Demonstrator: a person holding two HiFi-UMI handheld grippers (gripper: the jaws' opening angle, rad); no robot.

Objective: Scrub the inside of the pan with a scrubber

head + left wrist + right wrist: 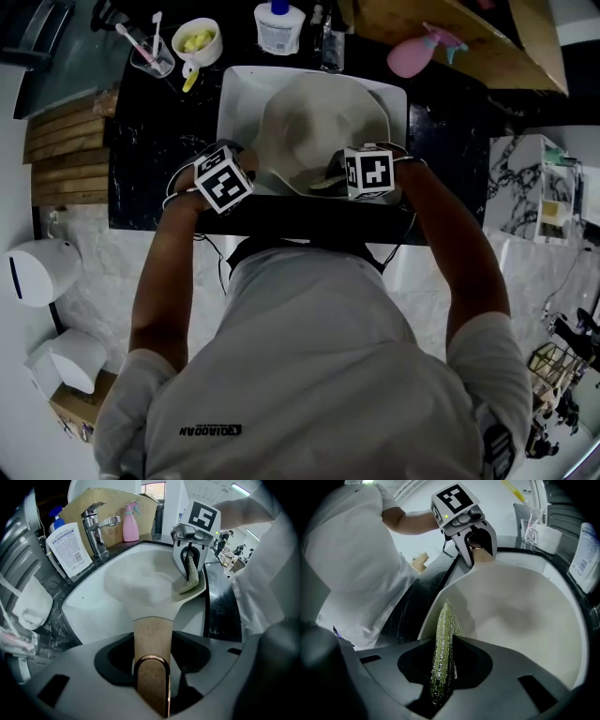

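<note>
Two gripper views alone show the pan handle [152, 639] and scrubber [443, 653] clamped

Pink spray bottle [412, 54], faucet [96, 529].

Free room inside pan [319, 127] (far half esp.); faucet [96, 529] & btls [70, 548] along sink [234, 108] back rim.

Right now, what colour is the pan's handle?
Pale wood-brown handle, with a copper-coloured loop at its end; clearest in the left gripper view.
</note>
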